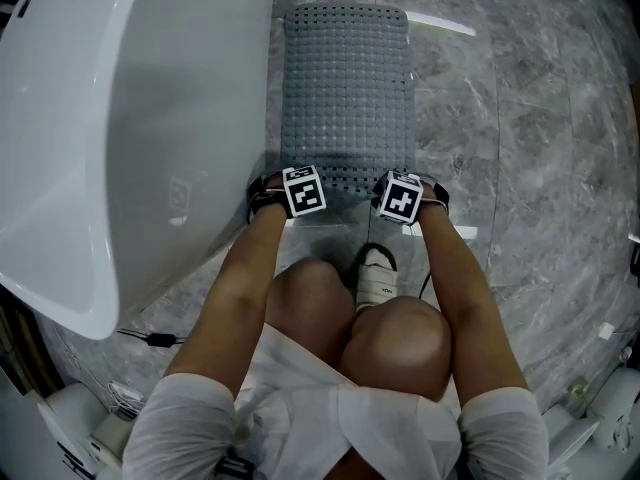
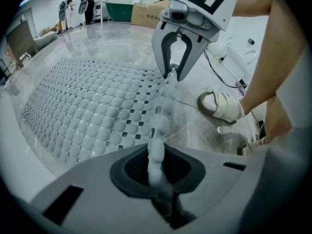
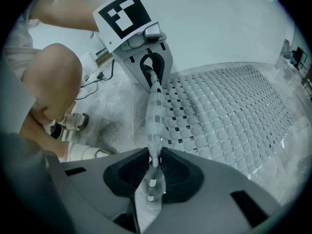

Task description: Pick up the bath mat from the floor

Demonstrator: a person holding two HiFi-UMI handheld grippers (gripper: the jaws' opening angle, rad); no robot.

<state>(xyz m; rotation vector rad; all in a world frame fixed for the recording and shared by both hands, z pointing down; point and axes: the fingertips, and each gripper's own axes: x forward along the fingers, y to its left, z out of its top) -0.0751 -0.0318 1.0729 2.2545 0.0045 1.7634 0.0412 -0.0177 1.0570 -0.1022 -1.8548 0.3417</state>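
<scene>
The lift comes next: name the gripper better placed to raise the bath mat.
Right, marginally. Both the left gripper and right gripper pinch the bath mat's near edge, but the right stands over open floor; the left crowds the bathtub.

Head view: left gripper [image 1: 303, 193] and right gripper [image 1: 400, 200] show only marker cubes and wrists. Jaws and the near edge of the bath mat [image 1: 348, 88] sit underneath, out of sight. White tub [image 1: 120, 118] is cropped by the top and left edges. One shoe [image 1: 376, 276] shows between the knees, the other foot is hidden there. Left gripper view: mat edge runs into the jaw recess, its end not visible; far-back clutter [image 2: 87, 6] is too small to identify. Right gripper view: mat's far corner is cut by the lens rim.
</scene>
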